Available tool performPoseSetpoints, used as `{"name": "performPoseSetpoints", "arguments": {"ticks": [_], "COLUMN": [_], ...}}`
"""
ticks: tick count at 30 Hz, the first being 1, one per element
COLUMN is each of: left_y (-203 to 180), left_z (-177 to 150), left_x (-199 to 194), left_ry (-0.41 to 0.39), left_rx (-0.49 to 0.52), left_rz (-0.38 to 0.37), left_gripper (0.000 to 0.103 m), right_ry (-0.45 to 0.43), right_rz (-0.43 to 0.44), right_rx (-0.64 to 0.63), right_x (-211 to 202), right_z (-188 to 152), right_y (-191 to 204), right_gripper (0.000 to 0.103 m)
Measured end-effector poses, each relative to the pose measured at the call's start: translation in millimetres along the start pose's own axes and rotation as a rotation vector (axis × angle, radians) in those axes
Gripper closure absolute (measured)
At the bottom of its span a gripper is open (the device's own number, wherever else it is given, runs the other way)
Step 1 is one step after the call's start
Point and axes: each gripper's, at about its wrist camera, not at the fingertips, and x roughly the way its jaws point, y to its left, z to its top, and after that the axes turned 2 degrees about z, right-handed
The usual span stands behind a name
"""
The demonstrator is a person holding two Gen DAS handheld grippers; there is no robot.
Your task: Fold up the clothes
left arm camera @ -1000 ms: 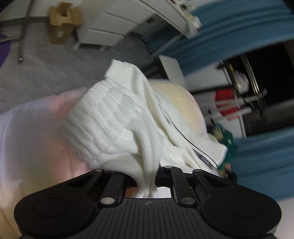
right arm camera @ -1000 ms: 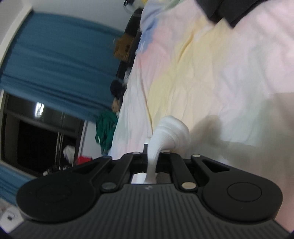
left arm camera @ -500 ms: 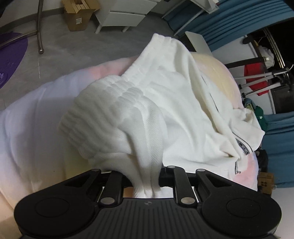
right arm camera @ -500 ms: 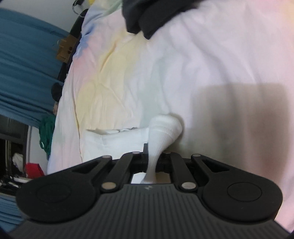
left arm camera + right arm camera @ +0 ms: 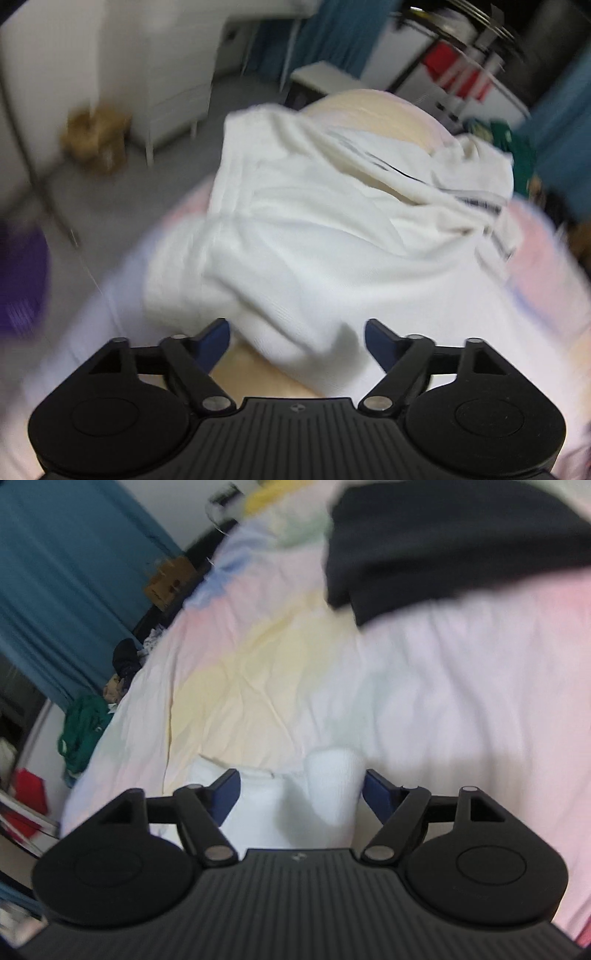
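Both tools gape, holding nothing: the left tool hangs over the near hem of the white garment, the right tool over its cuff. The garment lies on the bed, running straight away from the left tool (the better-placed one, I judge).

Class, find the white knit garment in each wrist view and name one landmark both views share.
Left wrist view: the white knit garment fills the centre, spread on the pastel bedspread ahead of the open left tool.
Right wrist view: only a bunched part shows, bottom centre, between the open right tool's fingers.
Shared landmark: the green clothing beside the bed.
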Motion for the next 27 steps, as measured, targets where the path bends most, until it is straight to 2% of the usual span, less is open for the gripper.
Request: {"name": "performPoseSetpoints", "arguments": {"ticks": [3,5,9,14,16,19,27], "left_y": [-20,-32,-62,-115,-139,-172,-247], "left_z": [-9,-16,-24,-28,-29,-28,-17], "left_x": [-20,-35,-51,-49,-42,-30,22], "left_ry": [-0.105,-0.169,-0.255,-0.349,-0.366,-0.364,-0.348], "left_rx": [0.157,0.208,0.261,0.307,0.326,0.339,0.392], "left_rz": [0.094,0.111,0.061,-0.045,-0.083,-0.145,-0.229], "left_gripper": [0.013,0.01,0.009,0.008,0.008,0.008,0.008], "right_ry": [-0.097,-0.133,-0.124,-0.022,0.029,0.067,0.14], "right_rz": [0.041,0.104,0.263,0.492,0.563,0.623,0.707], "right_rx": [-0.101,-0.183,-0.319,-0.418,-0.437,-0.508,-0.601], "right_x": [-19,-32,-55,-75,-80,-89,-98], "right_z": [0,-4,-22,-53,-67,-87,-116], "right_y": [19,36,72,109,122,137,156], "right_gripper": [0.028,0.028,0.028,0.028,0.028,0.028,0.028]}}
